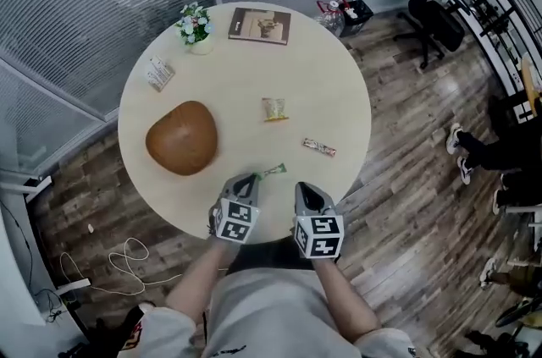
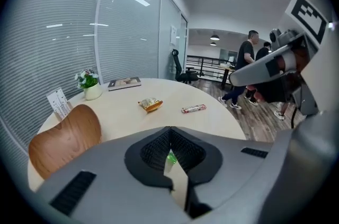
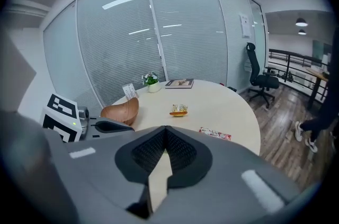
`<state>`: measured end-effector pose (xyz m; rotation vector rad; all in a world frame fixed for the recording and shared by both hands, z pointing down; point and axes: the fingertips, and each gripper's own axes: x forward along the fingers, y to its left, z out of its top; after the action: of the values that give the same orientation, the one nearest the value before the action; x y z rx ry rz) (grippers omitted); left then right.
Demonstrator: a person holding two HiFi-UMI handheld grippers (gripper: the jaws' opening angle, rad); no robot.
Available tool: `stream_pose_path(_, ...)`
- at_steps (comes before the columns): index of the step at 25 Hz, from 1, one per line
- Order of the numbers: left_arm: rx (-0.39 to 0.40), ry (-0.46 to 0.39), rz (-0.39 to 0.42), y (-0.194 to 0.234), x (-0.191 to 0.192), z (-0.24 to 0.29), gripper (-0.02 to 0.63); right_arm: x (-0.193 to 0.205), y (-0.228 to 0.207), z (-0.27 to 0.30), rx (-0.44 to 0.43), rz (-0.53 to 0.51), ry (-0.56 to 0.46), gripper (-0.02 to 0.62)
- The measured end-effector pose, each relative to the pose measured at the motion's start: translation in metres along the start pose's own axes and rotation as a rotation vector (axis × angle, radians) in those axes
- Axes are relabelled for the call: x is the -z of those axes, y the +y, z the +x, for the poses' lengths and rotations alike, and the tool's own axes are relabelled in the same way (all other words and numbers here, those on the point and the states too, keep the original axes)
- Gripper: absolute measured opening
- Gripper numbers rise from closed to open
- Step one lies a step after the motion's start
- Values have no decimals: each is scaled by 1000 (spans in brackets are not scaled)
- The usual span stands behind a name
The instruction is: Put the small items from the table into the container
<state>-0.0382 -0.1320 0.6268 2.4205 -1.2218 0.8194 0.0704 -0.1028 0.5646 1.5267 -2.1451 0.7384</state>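
Fingers point(image 2: 151, 151) of the left gripper point(image 1: 250, 179) are pressed together on a thin green wrapper point(image 1: 273, 171), which is pinched at their tips and sticks out past them over the near edge of the table point(image 1: 339, 77). Fingers point(image 3: 183, 151) of the right gripper point(image 1: 306, 189) are closed against each other with nothing between them. This gripper is held just beside the left one, over the same near edge.

The round, pale table is seen from above on a wood floor point(image 1: 406, 179). A brown wooden bowl point(image 1: 181, 137) is set toward the left edge, well apart from the wrapper, and nothing can be made out inside it. A book point(image 1: 259, 25) lies flat at the far edge. A small plant point(image 1: 196, 26) in a white pot stands beside it at the far left edge. A white card pack point(image 1: 158, 74) lies near the left edge, between the plant and the bowl. A yellow snack bag point(image 1: 273, 109) lies near the middle of the table. A red candy bar point(image 1: 319, 147) lies toward the right edge, nearer the grippers.
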Motion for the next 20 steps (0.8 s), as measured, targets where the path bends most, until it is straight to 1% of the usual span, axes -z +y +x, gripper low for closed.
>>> stream_pose_path(6, 82, 68, 131, -9, 18, 43, 8, 22, -15, 25, 32, 22, 75, 0)
stream_pose_path(7, 105, 84, 152, -11, 22, 51, 24, 25, -18, 29, 34, 24, 87, 0)
stream_pose_path(9, 151, 133, 185, -15, 33, 66, 128, 29, -21, 35, 35, 24, 105, 0)
stream_pose_path(10, 172, 158, 195, -17, 40, 71, 153, 31, -22, 37, 36, 22, 113, 0)
stream_pose_path(14, 232, 238, 207, -19, 63, 87, 163, 35, -27, 39, 46, 29, 129, 0)
stream_pose_path(19, 231, 261, 184, -17, 68, 96, 163, 38, -33, 38, 59, 35, 147, 0)
stream_pose_path(20, 229, 264, 187, -17, 68, 96, 151, 38, -33, 37, 61, 36, 147, 0)
